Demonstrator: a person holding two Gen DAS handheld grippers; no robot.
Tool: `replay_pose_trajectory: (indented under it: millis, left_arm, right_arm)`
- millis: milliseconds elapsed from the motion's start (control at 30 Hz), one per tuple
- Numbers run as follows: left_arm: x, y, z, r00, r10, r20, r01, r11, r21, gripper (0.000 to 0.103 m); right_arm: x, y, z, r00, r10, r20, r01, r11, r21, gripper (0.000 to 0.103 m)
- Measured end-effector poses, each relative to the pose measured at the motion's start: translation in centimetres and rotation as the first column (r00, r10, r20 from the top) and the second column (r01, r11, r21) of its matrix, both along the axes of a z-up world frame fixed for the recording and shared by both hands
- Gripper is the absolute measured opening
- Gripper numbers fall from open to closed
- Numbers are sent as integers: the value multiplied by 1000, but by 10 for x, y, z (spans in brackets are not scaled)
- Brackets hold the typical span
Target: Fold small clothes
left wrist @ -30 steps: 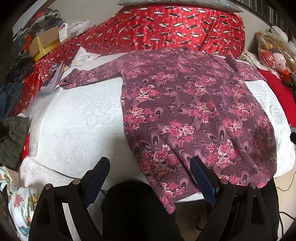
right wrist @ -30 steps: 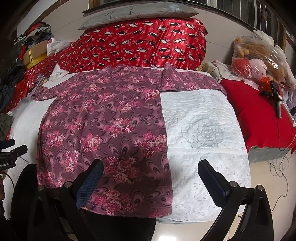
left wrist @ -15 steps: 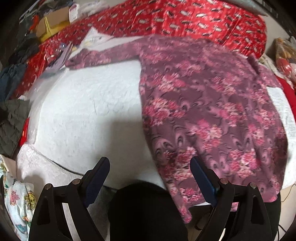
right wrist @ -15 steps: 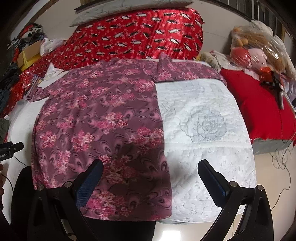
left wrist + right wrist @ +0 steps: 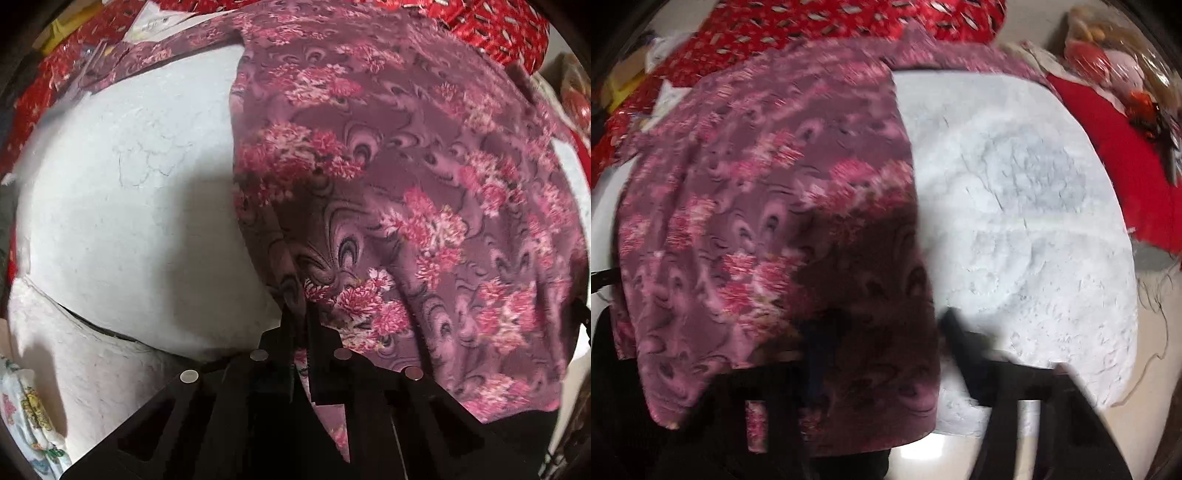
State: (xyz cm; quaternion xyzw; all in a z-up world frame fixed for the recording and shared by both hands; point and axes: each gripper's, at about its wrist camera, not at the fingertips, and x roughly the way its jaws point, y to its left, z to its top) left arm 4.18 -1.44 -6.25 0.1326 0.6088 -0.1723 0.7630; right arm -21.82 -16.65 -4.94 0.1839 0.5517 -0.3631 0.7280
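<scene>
A purple shirt with pink flowers (image 5: 406,177) lies spread on a white quilted bed (image 5: 122,206), its hem hanging over the near edge. My left gripper (image 5: 299,314) is shut on the shirt's lower left edge, with cloth pinched between the fingers. In the right wrist view the shirt (image 5: 757,206) covers the left half of the bed (image 5: 1027,221). My right gripper (image 5: 882,332) is low over the shirt's lower right hem, one finger over the cloth and one over the bed; the picture is blurred, and the jaws stand partly apart.
A red patterned blanket (image 5: 491,22) lies at the far side. A red cushion (image 5: 1115,147) and bagged soft toys (image 5: 1108,62) sit to the right. Papers and clutter (image 5: 155,22) lie at the far left. Printed cloth (image 5: 26,417) hangs at the near left.
Both grippers have dropped down and forward to the shirt's near hem. The left one has closed on the shirt's left edge. The right jaws have narrowed.
</scene>
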Motion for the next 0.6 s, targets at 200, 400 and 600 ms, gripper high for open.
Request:
replay_pose_trajectory:
  millis: [200,400,600]
  left_arm:
    - [12,52,64,997,76,-5,-75,973,-219,4]
    - [21,68,49,993,116,-2,-116,987,-108,4]
    - [20,56,43,993,111,48,-111,994,-4,5]
  right_arm:
    - [-36,-1,68,944,-25,330,1,997,72,5]
    - [-54,-8,81,929,-87,360,61,995,83,3]
    - [-56,-13,23,975,-153,161,122,974,190,7]
